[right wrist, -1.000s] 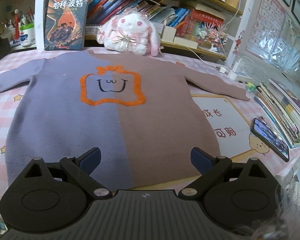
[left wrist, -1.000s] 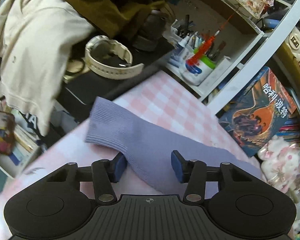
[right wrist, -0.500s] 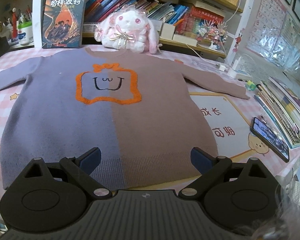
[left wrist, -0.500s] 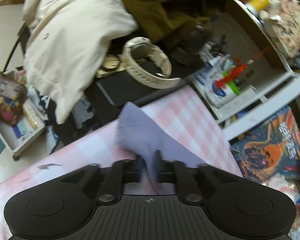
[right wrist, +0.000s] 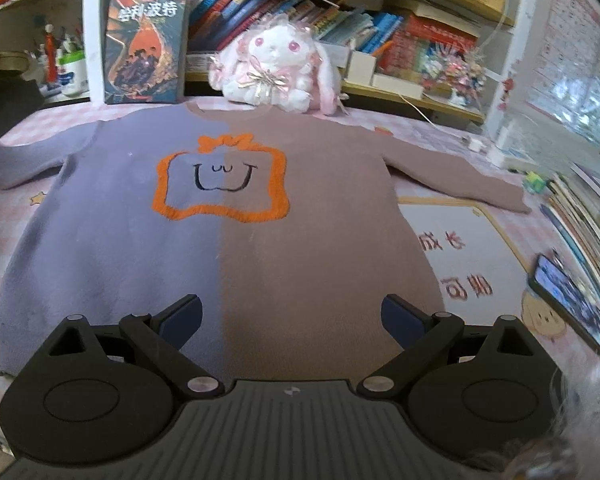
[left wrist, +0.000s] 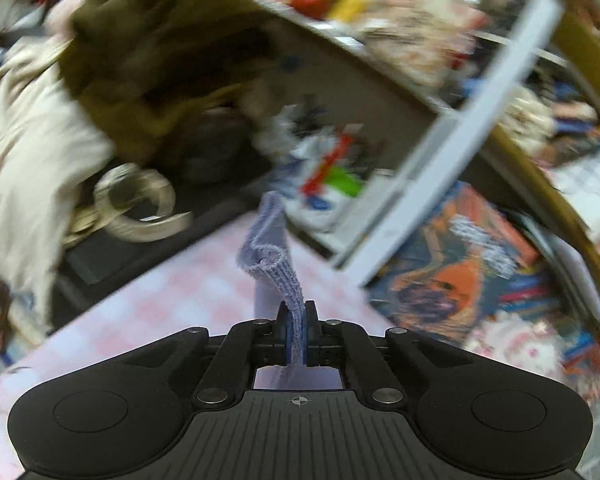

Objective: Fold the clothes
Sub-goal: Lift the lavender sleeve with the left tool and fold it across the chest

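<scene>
Sweater (right wrist: pixel 228 248), half lilac and half brown, lies flat on our pink checked table (right wrist: pixel 480 248), under our right tool (right wrist: pixel 291 316), whose jaws gape wide. Our left tool (left wrist: pixel 297 330) pinches the lilac cuff (left wrist: pixel 278 276). Beyond: a phone (right wrist: pixel 570 304), plush rabbit (right wrist: pixel 276 68), upright book (right wrist: pixel 144 44).

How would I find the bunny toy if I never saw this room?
Look at the big two-colour sweater spread flat on the table. Just past its collar, before the bookshelf, sits the bunny. It is the only fluffy white-and-pink thing there, with pink eyes and a bow.
</scene>
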